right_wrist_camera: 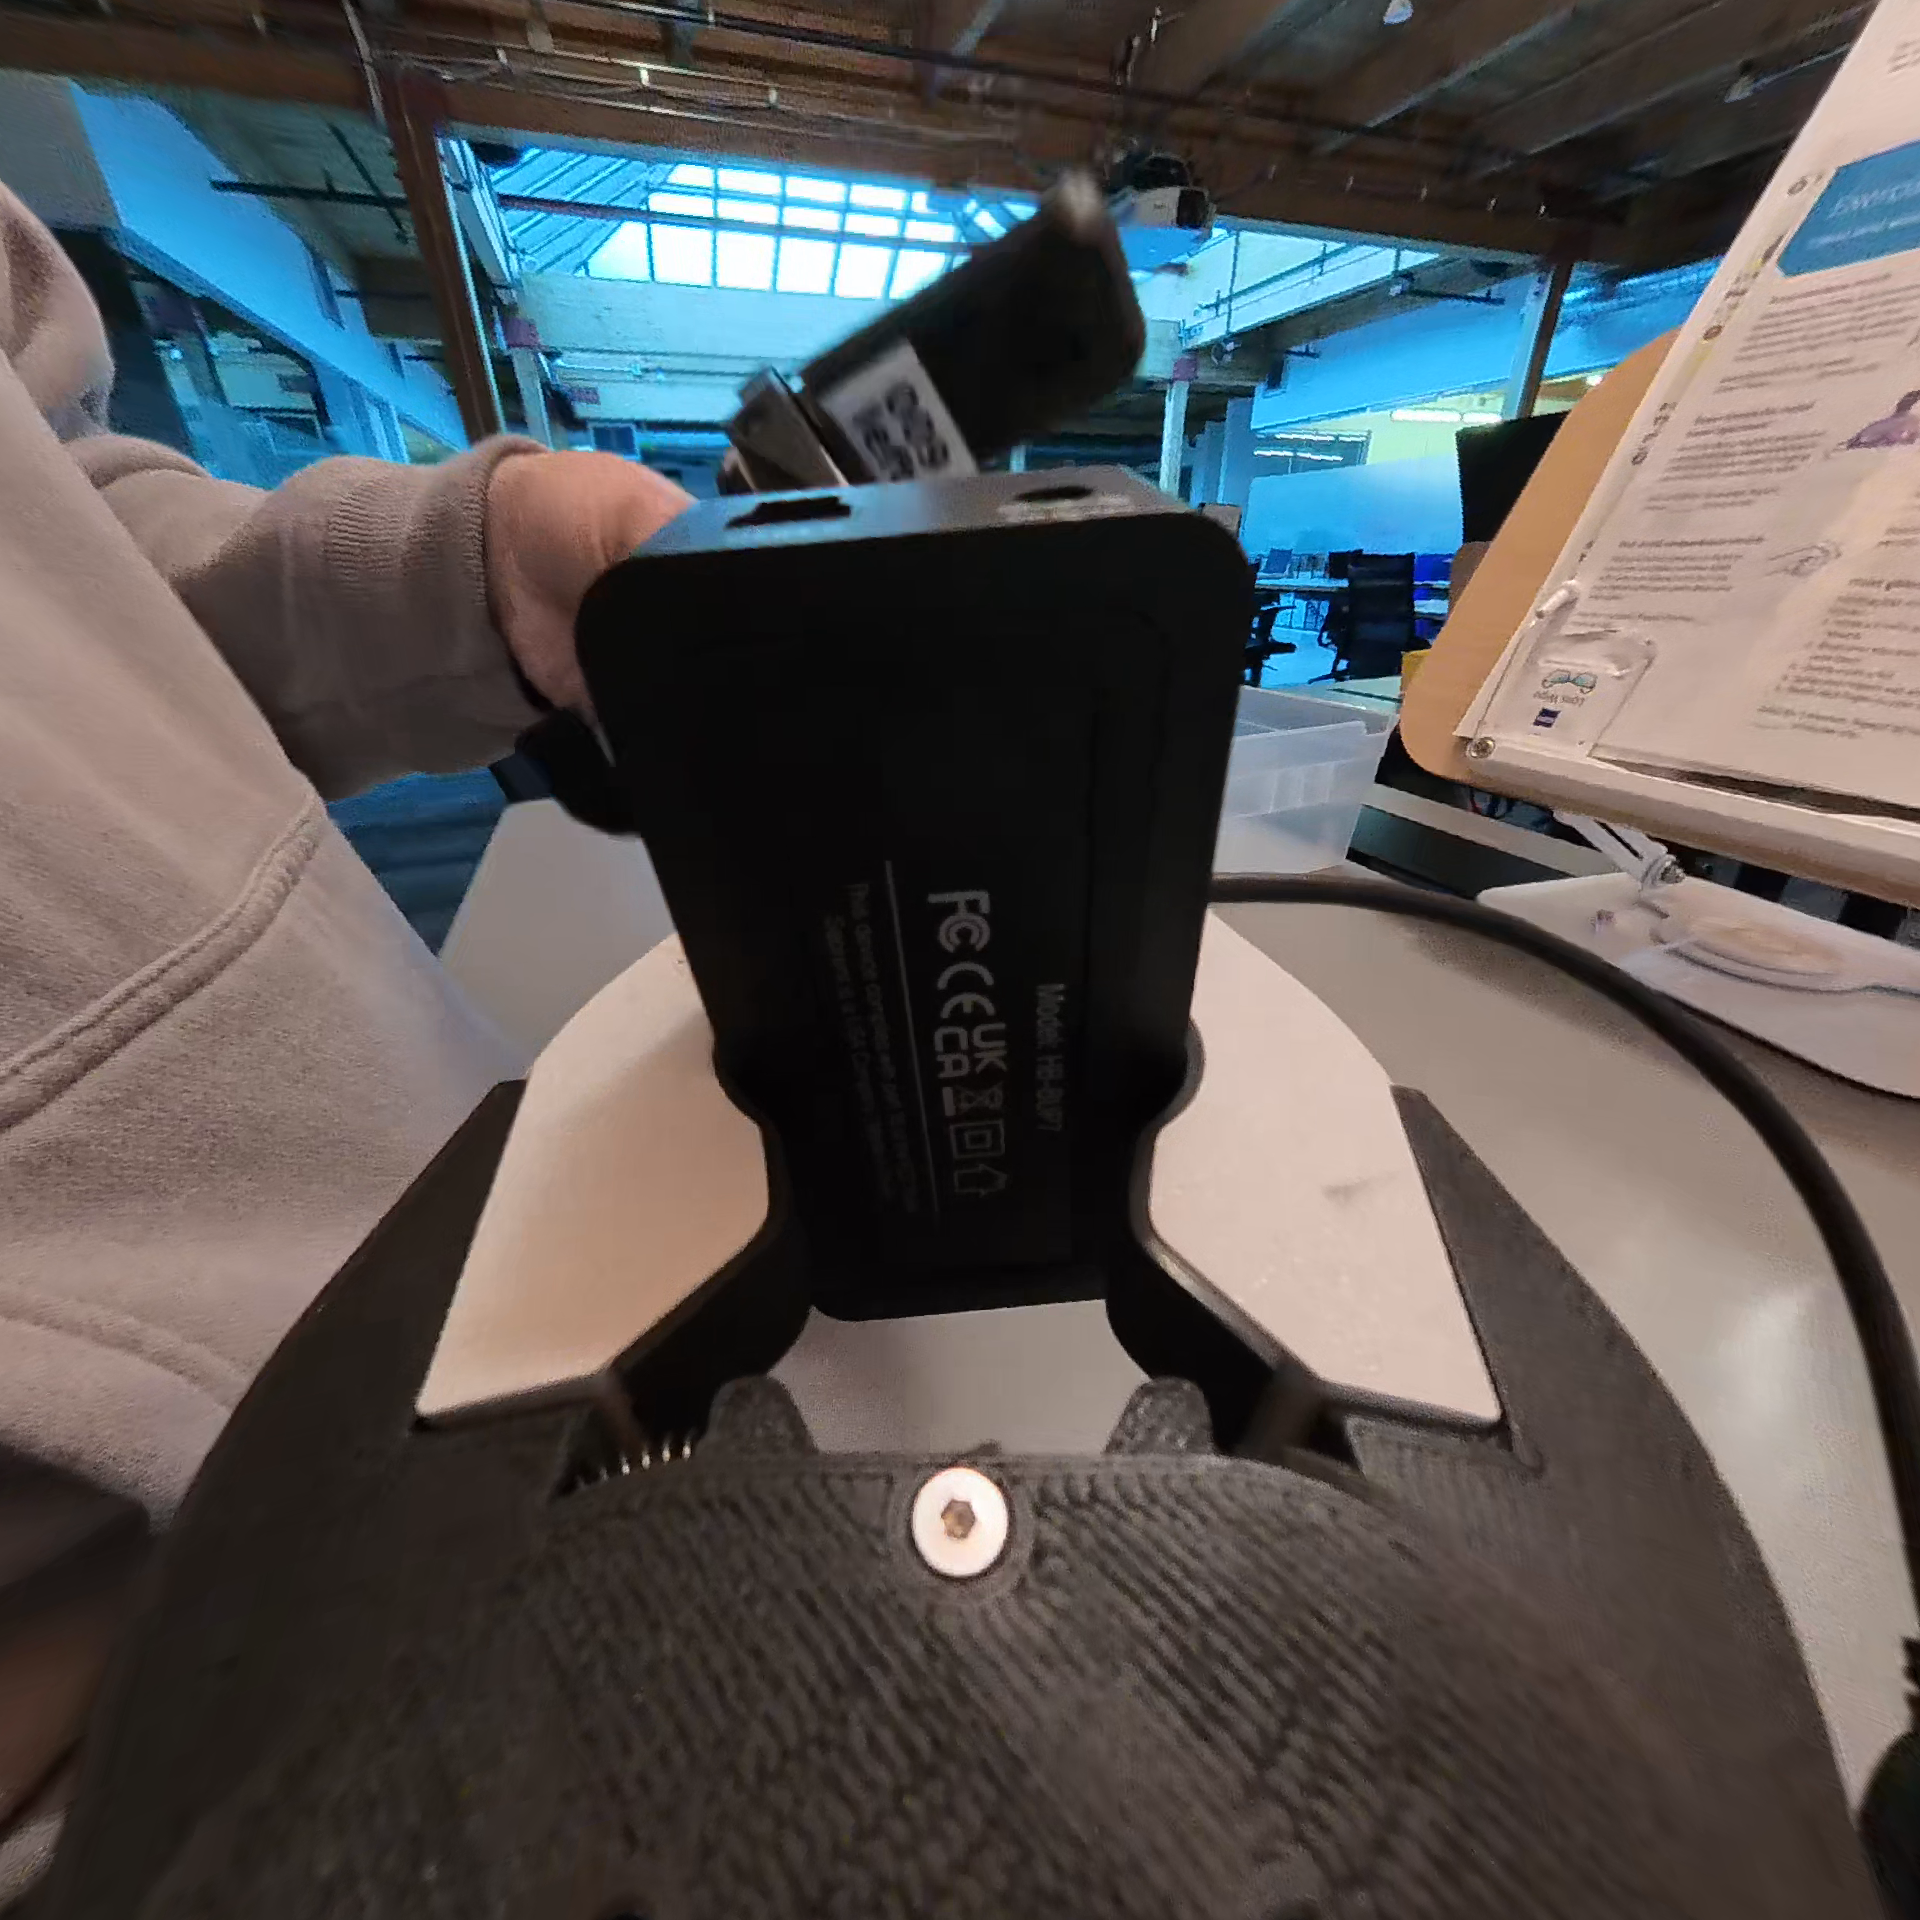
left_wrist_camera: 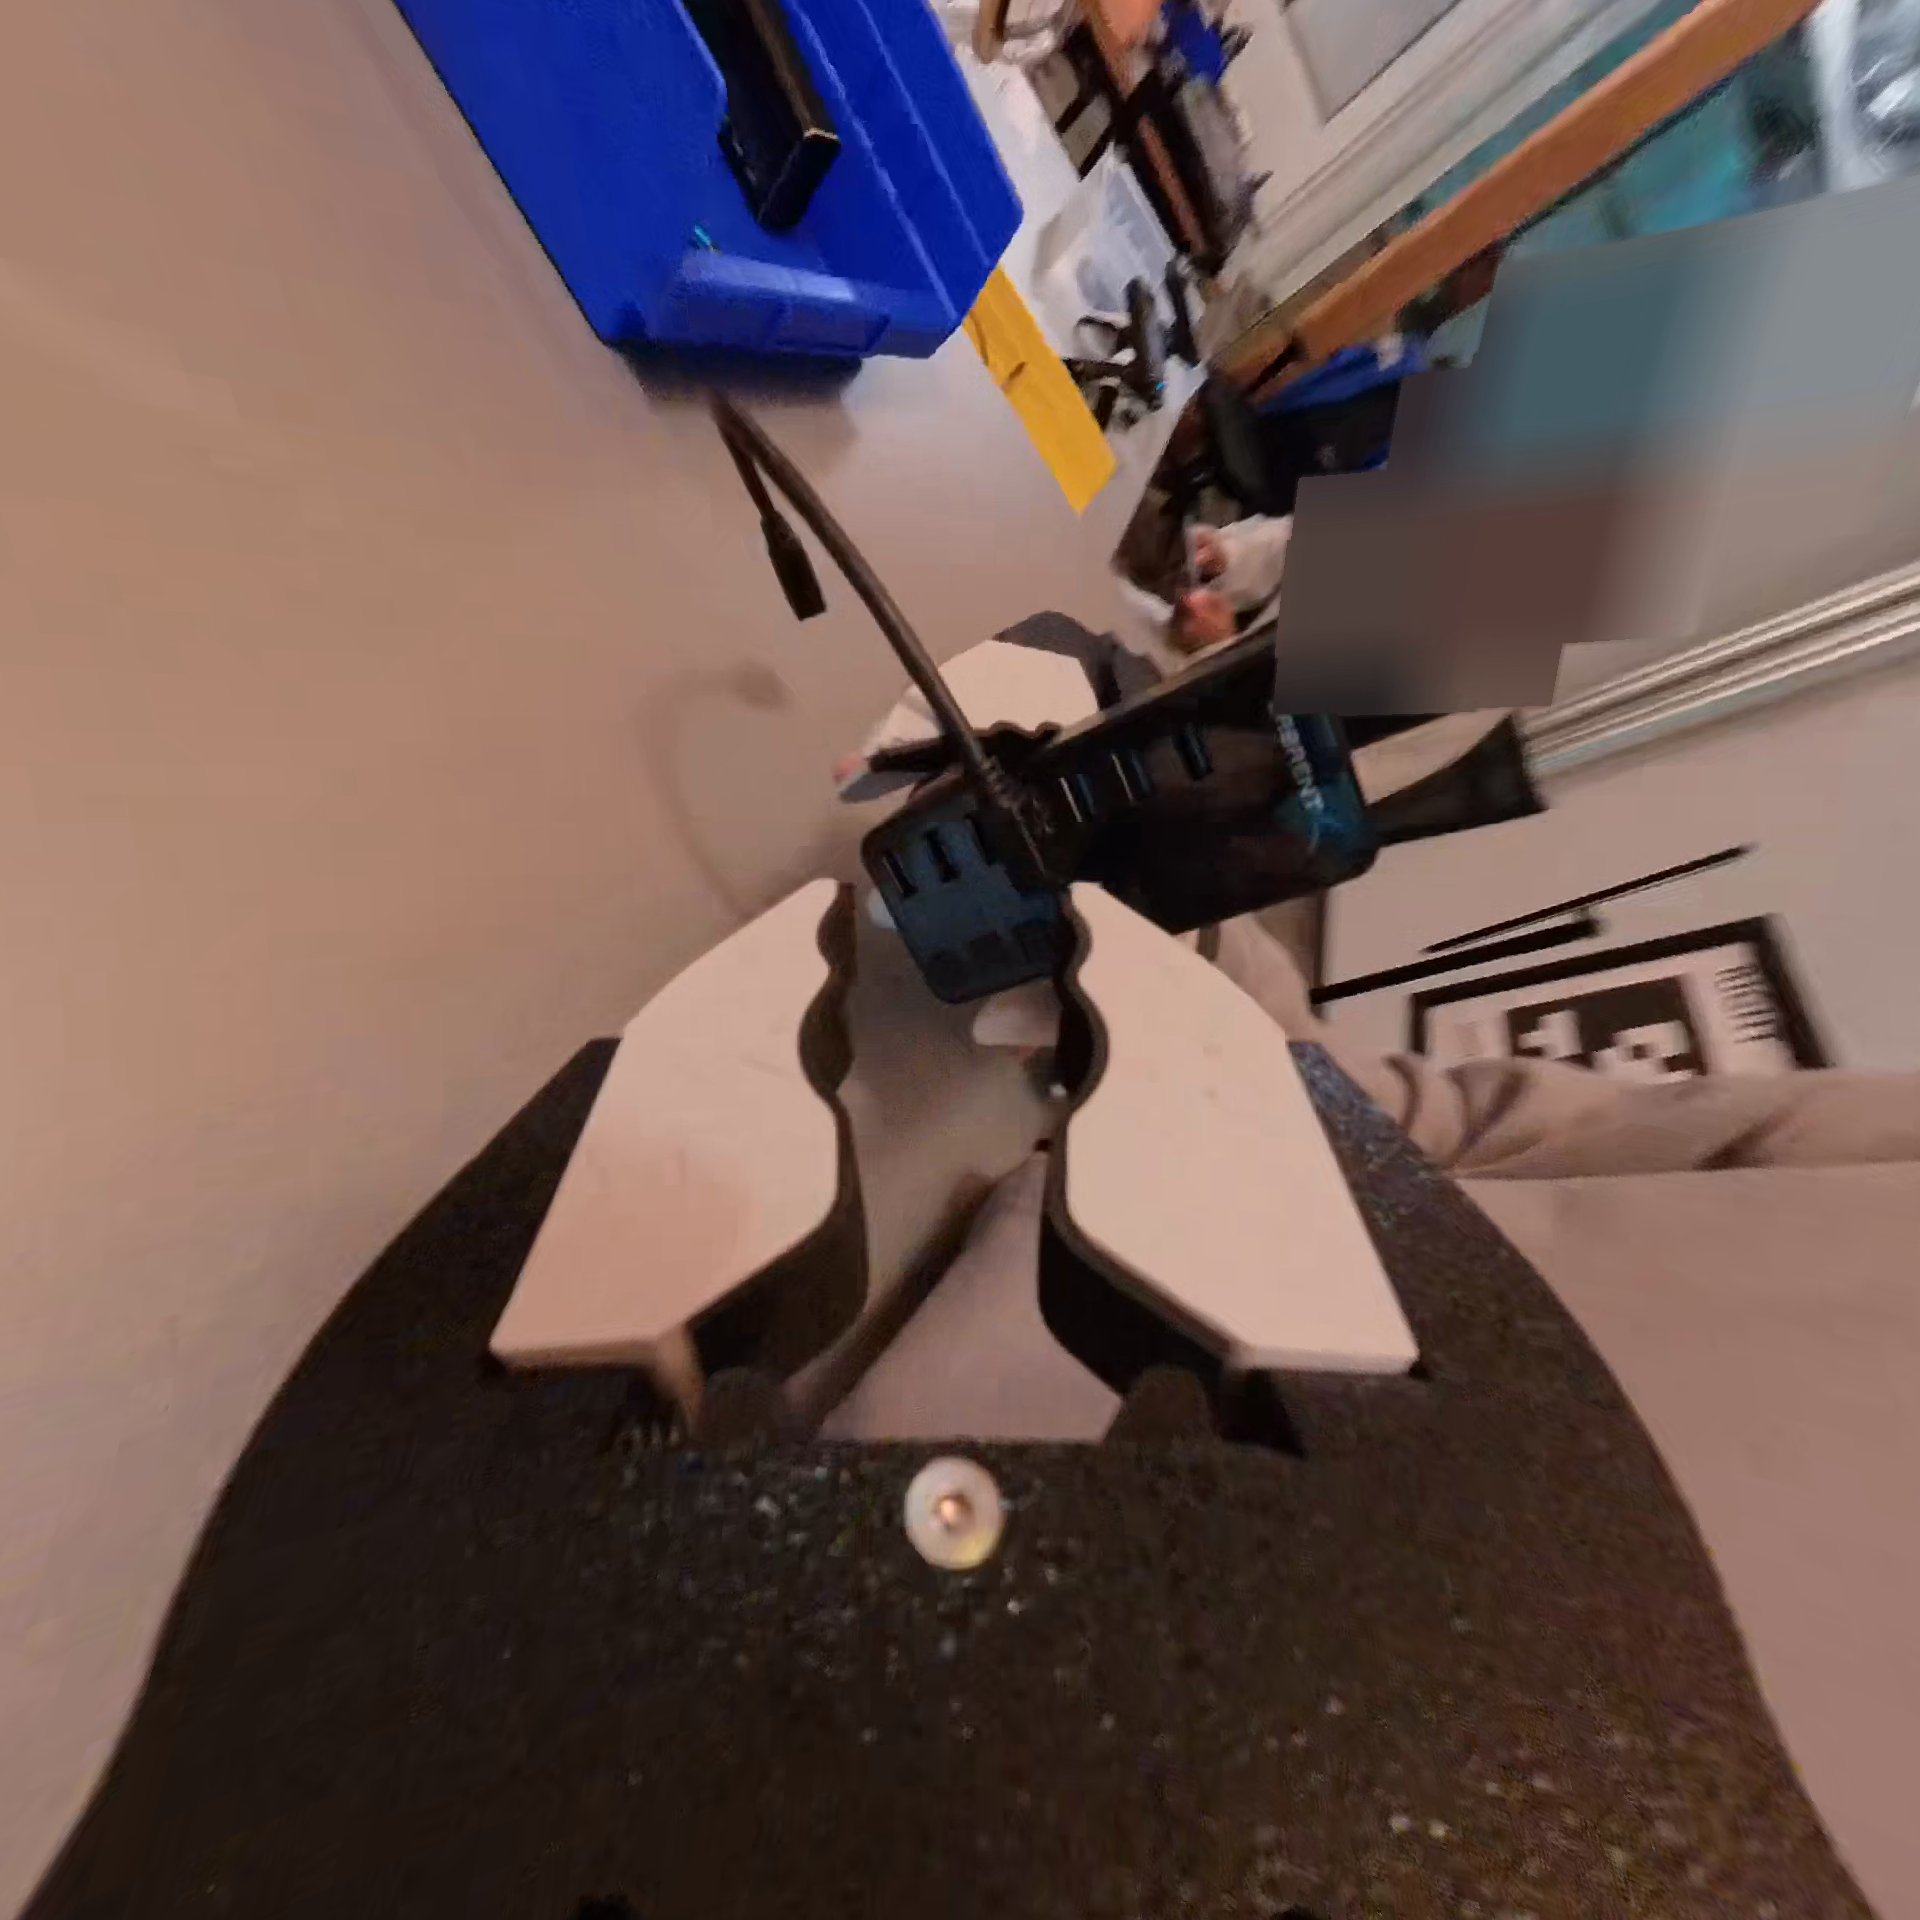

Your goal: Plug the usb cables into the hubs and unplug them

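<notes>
My right gripper (right_wrist_camera: 961, 1039) is shut on a black USB hub (right_wrist_camera: 914, 790) and holds it above the table, underside towards the camera. In the left wrist view the hub (left_wrist_camera: 1195, 821) hangs just past my left gripper (left_wrist_camera: 961, 925), whose white fingers (left_wrist_camera: 727, 1101) stand apart on either side of the hub's near end. A black USB cable plug (left_wrist_camera: 1013, 821) sits in one of the hub's side ports. Its cable (left_wrist_camera: 873, 592) runs back to a blue case (left_wrist_camera: 644, 177). A second plug (left_wrist_camera: 795, 571) lies loose on the table.
A black device (left_wrist_camera: 779, 114) lies on the blue case. A grey-sleeved hand (right_wrist_camera: 561, 582) holds the left gripper (right_wrist_camera: 935, 364) beyond the hub. A document stand (right_wrist_camera: 1714, 499), a clear bin (right_wrist_camera: 1299, 769) and a black cable (right_wrist_camera: 1558, 956) are on the right.
</notes>
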`<action>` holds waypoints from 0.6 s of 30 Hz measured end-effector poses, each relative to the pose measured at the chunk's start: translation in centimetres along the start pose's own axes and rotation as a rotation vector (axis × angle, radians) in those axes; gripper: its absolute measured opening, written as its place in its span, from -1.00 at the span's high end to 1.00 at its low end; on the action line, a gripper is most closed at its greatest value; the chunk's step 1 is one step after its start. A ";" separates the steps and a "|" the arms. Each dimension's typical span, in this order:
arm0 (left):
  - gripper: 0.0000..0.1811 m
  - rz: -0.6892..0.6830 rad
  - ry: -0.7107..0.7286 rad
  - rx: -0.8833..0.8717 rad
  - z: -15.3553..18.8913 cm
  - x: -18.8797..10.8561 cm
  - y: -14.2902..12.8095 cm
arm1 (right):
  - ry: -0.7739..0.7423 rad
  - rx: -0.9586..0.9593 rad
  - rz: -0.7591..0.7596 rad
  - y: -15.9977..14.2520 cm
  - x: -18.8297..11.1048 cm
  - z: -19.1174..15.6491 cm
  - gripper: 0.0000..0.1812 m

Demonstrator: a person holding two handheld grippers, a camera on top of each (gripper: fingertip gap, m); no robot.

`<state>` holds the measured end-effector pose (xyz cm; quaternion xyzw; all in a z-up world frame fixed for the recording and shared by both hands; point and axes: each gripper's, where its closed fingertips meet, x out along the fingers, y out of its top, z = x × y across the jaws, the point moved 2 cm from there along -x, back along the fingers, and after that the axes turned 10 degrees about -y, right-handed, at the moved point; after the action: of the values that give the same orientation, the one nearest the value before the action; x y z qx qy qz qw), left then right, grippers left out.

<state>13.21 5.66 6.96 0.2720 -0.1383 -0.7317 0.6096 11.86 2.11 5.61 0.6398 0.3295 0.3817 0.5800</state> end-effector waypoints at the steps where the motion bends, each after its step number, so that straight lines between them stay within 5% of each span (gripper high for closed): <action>1: 0.70 0.038 -0.082 -0.089 0.1 0.1 0.1 | 0.005 -0.010 -0.006 -0.1 0.1 -0.1 0.19; 4: 0.81 0.060 -0.206 -0.231 -0.1 0.3 -0.2 | 0.021 -0.047 -0.051 -0.8 0.6 -0.5 0.18; 8: 0.70 -0.004 -0.251 -0.308 -0.3 1.1 -1.3 | 0.041 -0.078 -0.088 -1.2 1.1 -1.1 0.19; 11: 0.91 0.000 -0.264 -0.327 -0.5 1.3 -1.3 | 0.048 -0.091 -0.108 -1.4 1.3 -1.2 0.18; 18: 0.91 -0.015 -0.260 -0.340 -1.0 1.3 -1.4 | 0.048 -0.040 -0.130 -1.8 1.4 -1.1 0.18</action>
<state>12.46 4.88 5.11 0.0696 -0.0883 -0.7778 0.6184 11.60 4.05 3.99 0.5959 0.3764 0.3648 0.6084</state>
